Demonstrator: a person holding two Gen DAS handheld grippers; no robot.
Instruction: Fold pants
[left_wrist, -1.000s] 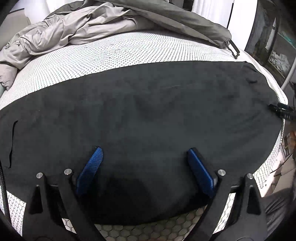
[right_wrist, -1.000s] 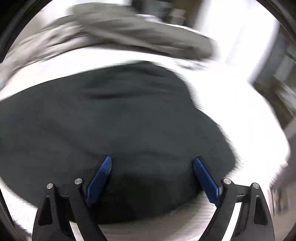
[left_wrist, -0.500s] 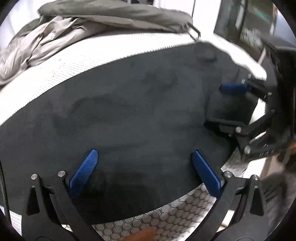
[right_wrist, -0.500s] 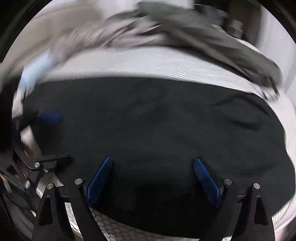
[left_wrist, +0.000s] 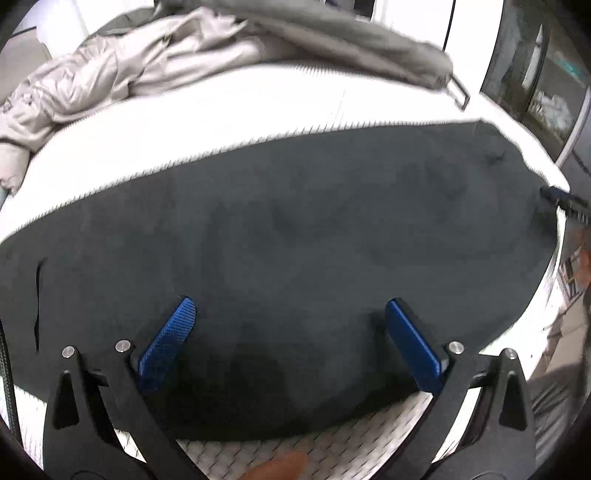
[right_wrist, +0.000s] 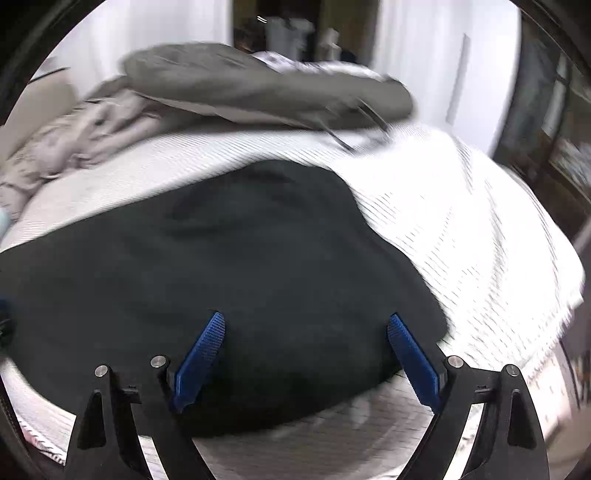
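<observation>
Black pants (left_wrist: 295, 236) lie spread flat across a white mesh-covered surface (left_wrist: 258, 107). They also show in the right wrist view (right_wrist: 221, 266), where their right end curves round. My left gripper (left_wrist: 291, 306) is open above the near edge of the pants, blue pads wide apart and empty. My right gripper (right_wrist: 306, 321) is open above the pants' near right part, empty. A tip of the right gripper (left_wrist: 561, 201) shows at the far right edge of the left wrist view.
A heap of grey and beige garments (left_wrist: 155, 66) lies at the back, also in the right wrist view (right_wrist: 258, 92). The white surface's edge (right_wrist: 517, 277) drops off at the right. Dark furniture (left_wrist: 535, 74) stands beyond.
Both grippers have swung back to the right after turning towards each other. The right gripper has withdrawn from the pants' right end to the edge of the left wrist view. The pants lie unchanged.
</observation>
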